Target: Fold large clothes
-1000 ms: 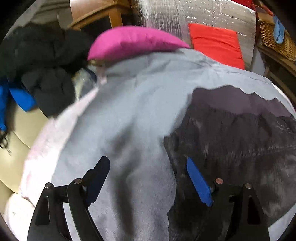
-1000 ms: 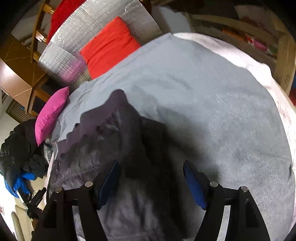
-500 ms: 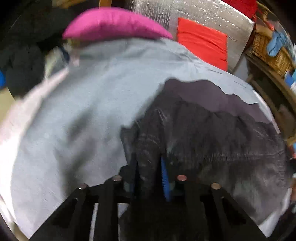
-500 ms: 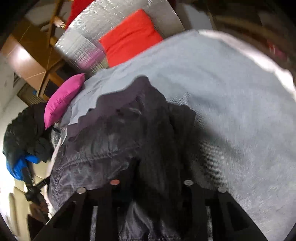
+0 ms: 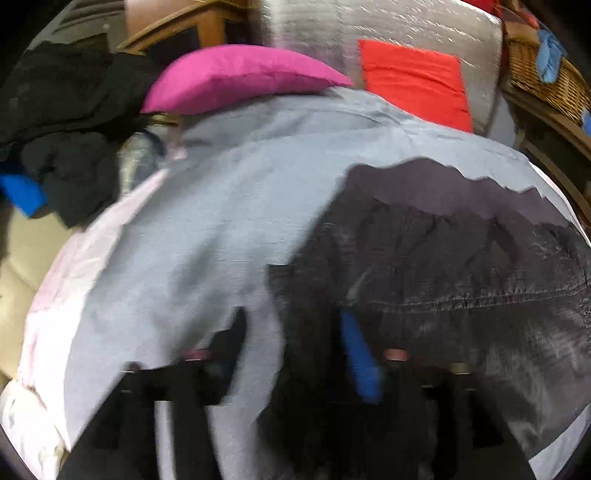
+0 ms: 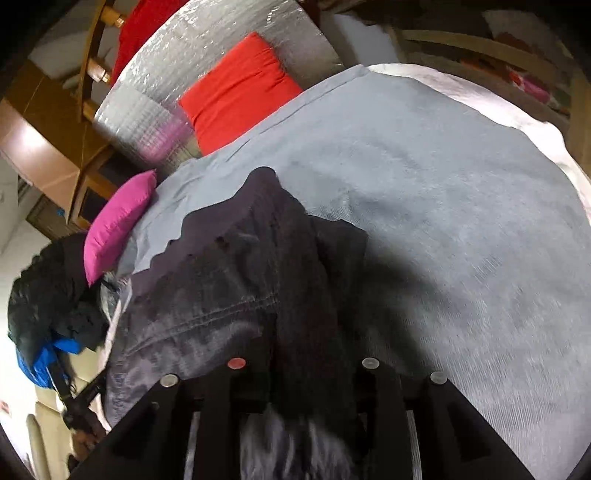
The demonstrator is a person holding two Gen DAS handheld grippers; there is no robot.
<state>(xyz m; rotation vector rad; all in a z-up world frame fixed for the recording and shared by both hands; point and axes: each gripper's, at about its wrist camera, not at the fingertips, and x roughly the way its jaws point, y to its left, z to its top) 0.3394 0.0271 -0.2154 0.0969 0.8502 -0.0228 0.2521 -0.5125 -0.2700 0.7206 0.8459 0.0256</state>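
A large dark grey garment lies spread on a bed's pale grey sheet. My left gripper hangs over the garment's near left edge. Its jaws are opening, and that edge lies loose between them, with the blue pad over the cloth. In the right wrist view the same garment runs from the lower middle toward the upper left. My right gripper is clamped on a bunched black fold at the garment's right side. Its jaws are just starting to ease apart, with the fold still between them.
A pink pillow and a red cushion lie at the head of the bed against a silver quilted panel. A heap of black and blue clothes sits at the left. A wicker basket stands at the right.
The left gripper, open a second ago, pinched the garment's edge and has now let it go. The right gripper closed on a fold of the garment and still holds it.
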